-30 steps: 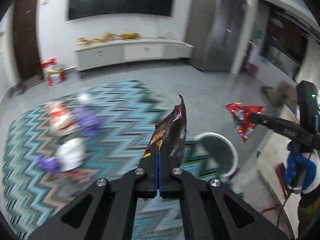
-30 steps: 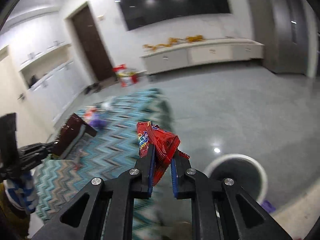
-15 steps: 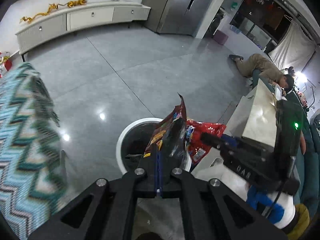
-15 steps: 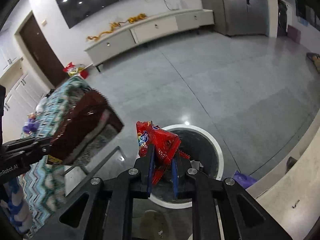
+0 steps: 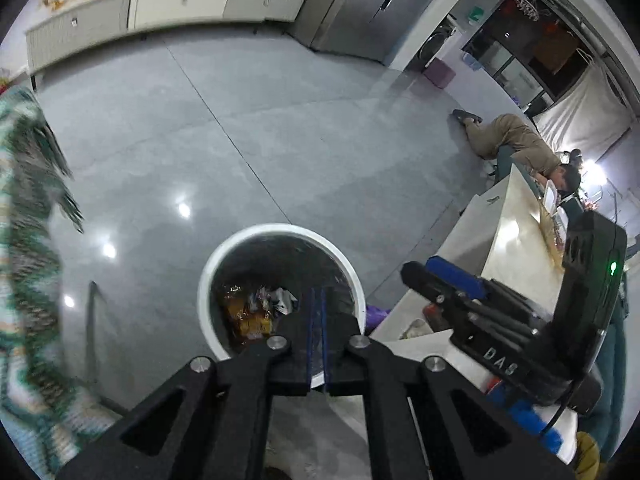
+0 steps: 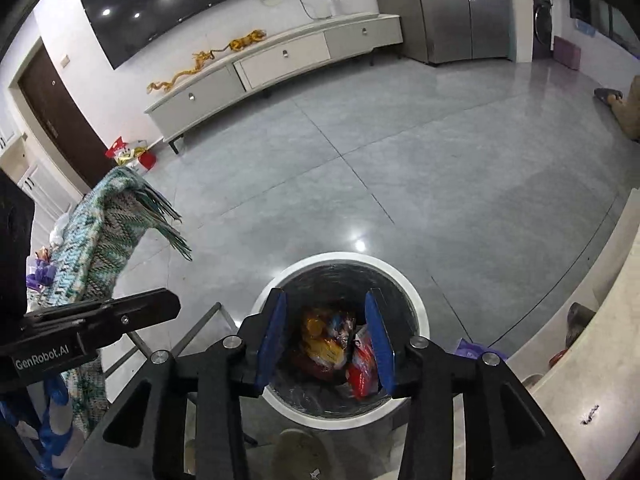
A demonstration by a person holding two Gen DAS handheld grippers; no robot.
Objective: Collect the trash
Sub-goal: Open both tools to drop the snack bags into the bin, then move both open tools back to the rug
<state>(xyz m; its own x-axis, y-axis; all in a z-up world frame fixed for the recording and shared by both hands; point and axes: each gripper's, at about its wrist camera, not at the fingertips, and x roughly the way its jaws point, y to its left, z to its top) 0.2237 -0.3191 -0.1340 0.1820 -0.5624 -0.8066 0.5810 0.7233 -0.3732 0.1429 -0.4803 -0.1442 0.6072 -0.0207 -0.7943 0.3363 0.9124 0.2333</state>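
A round white trash bin [image 5: 256,236] with a black liner stands on the grey floor, also in the right wrist view [image 6: 416,304]. Several snack wrappers [image 6: 328,344] lie inside it, among them a red wrapper [image 6: 362,368]; they also show in the left wrist view [image 5: 252,312]. My right gripper [image 6: 326,336] is open and empty, held over the bin's mouth. My left gripper [image 5: 318,316] is over the bin's near rim with its pads a narrow gap apart, nothing between them. The right gripper also shows in the left wrist view [image 5: 440,280].
A table with a zigzag teal cloth [image 6: 104,232] stands left of the bin, with more wrappers [image 6: 42,268] on it. A cream counter [image 5: 516,248] is on the right. A white TV cabinet [image 6: 276,64] lines the far wall. A person [image 5: 520,148] sits far right.
Both grippers moved over the bin and let go: the dark wrapper left my left gripper and the red wrapper left my right gripper, which opened wide. The wrappers now lie in the bin.
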